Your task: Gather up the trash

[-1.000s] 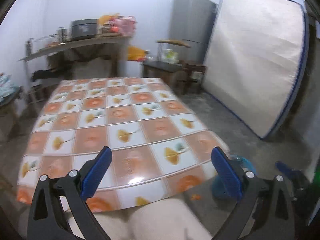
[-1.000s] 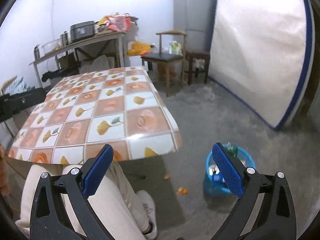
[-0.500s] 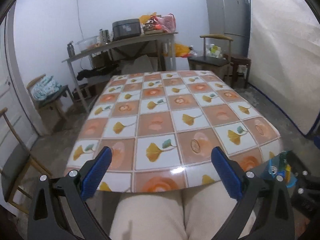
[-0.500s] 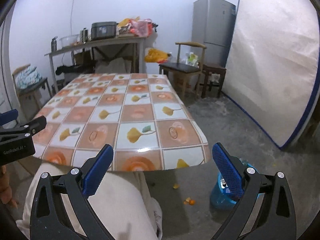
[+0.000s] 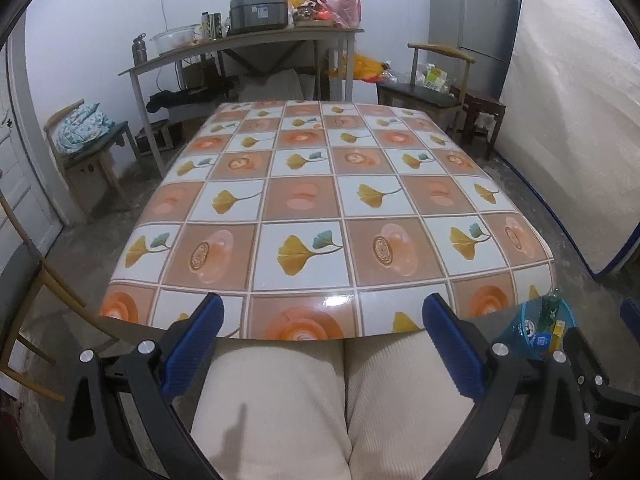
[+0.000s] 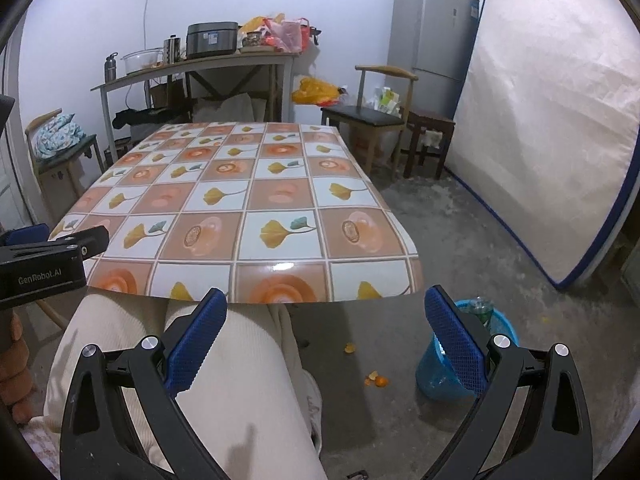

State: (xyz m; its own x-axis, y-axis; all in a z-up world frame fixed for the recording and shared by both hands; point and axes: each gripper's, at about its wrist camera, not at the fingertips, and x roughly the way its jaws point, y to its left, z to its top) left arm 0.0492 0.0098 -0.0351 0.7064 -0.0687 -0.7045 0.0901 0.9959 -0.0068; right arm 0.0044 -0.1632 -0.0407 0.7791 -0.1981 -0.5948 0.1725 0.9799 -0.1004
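Observation:
A blue trash bin (image 6: 438, 380) stands on the floor right of the table, with a green bottle (image 6: 482, 310) and other rubbish inside; it also shows in the left wrist view as the bin (image 5: 536, 326). Orange peel scraps (image 6: 376, 380) lie on the floor beside it. My left gripper (image 5: 320, 342) is open above a person's lap, nothing between its fingers. My right gripper (image 6: 326, 334) is open too, over the legs and floor, the bin just behind its right finger. The left gripper's body (image 6: 44, 264) shows at the left edge of the right wrist view.
The table (image 5: 320, 200) carries a flowered tile-pattern cloth, with no trash seen on it. A seated person's legs (image 5: 340, 400) fill the foreground. Chairs (image 6: 380, 120), a cluttered side table (image 5: 256, 36), a fridge (image 6: 432, 40) and a leaning mattress (image 6: 552, 120) ring the room.
Both grippers have swung left and back from the bin side until they face the table squarely. Both stayed open throughout.

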